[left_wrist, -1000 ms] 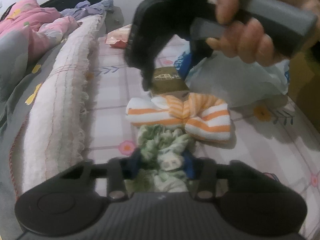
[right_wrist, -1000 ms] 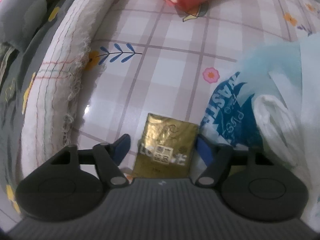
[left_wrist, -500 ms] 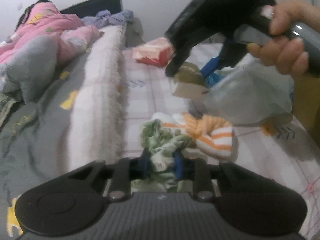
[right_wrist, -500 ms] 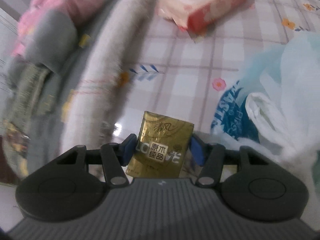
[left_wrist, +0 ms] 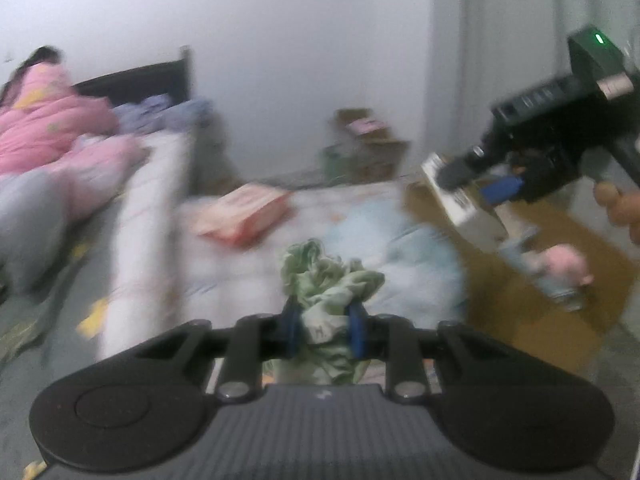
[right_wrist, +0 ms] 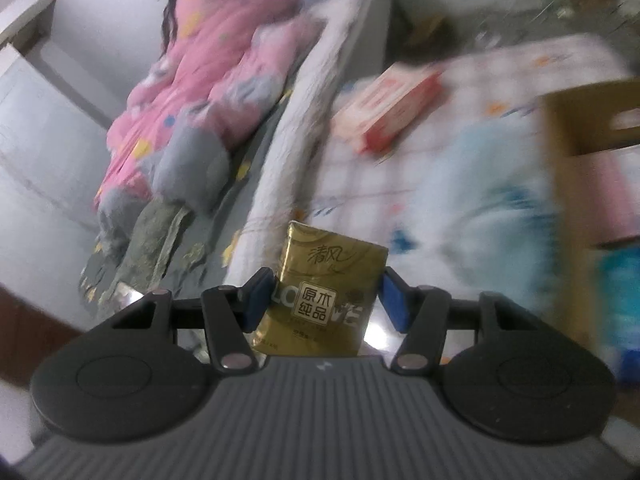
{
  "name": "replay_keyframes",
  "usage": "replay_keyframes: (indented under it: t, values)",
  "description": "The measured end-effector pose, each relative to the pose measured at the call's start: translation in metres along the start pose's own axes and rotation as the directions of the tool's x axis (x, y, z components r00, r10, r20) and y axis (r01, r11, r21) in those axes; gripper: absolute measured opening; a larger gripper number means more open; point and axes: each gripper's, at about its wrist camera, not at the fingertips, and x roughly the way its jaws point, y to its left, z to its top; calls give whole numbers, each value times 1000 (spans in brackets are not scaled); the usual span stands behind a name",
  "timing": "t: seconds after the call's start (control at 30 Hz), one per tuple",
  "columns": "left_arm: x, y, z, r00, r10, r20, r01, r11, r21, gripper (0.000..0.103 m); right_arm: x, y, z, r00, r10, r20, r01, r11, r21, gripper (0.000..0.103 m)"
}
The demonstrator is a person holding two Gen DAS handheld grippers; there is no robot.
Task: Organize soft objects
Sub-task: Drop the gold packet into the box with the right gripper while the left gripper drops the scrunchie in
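My left gripper (left_wrist: 325, 322) is shut on a crumpled green-and-white cloth (left_wrist: 328, 280) and holds it up above the bed. My right gripper (right_wrist: 325, 294) is shut on a gold tissue pack (right_wrist: 326, 292) with printed characters. In the left wrist view the right gripper (left_wrist: 476, 184) is at the upper right, with the tissue pack (left_wrist: 460, 208) held over a brown cardboard box (left_wrist: 540, 280). A pink soft toy (left_wrist: 564, 264) lies in that box.
A red-and-white packet (left_wrist: 244, 216) and a pale blue plastic bag (left_wrist: 400, 256) lie on the checked bedsheet (right_wrist: 360, 172). A rolled white blanket (left_wrist: 148, 216) runs along the left. A pink and grey quilt (right_wrist: 208, 92) is piled at the far left.
Both grippers have lifted their loads off the bed and swung right, toward the cardboard box. The orange-striped cloth has dropped out of view.
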Motion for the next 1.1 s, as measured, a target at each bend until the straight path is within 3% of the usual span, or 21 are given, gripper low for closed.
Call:
replay_keyframes:
  t: [0.17,0.37,0.6,0.8,0.9,0.97,1.1]
  values:
    - [21,-50,28,985,-170,11,169,984,48,26,-90,-46,-24,985,-138,100,135,990,37,57]
    - [46,-108,42,960,-280,-16,280,953,113,26,-144,-105,-61,952,-290,92,283,955,84,57]
    - [72,-142,40,946,-317,-70,324,936,139,26,-137,-160,-94,918,-395,-32,396,917,55,58]
    - [88,-152,41,945,-310,-101,322,935,146,26,-100,-175,-91,876,-459,-145,447,888,-110,59]
    - [94,-157,42,946,-305,-113,320,934,156,26,-84,-179,-90,866,-445,-227,419,895,-154,61]
    - [96,-161,42,944,-306,-121,323,932,163,26,-80,-182,-89,861,-433,-266,405,901,-157,71]
    - [98,-173,43,939,-314,-138,337,922,193,26,-89,-185,-87,873,-421,-248,401,907,-127,74]
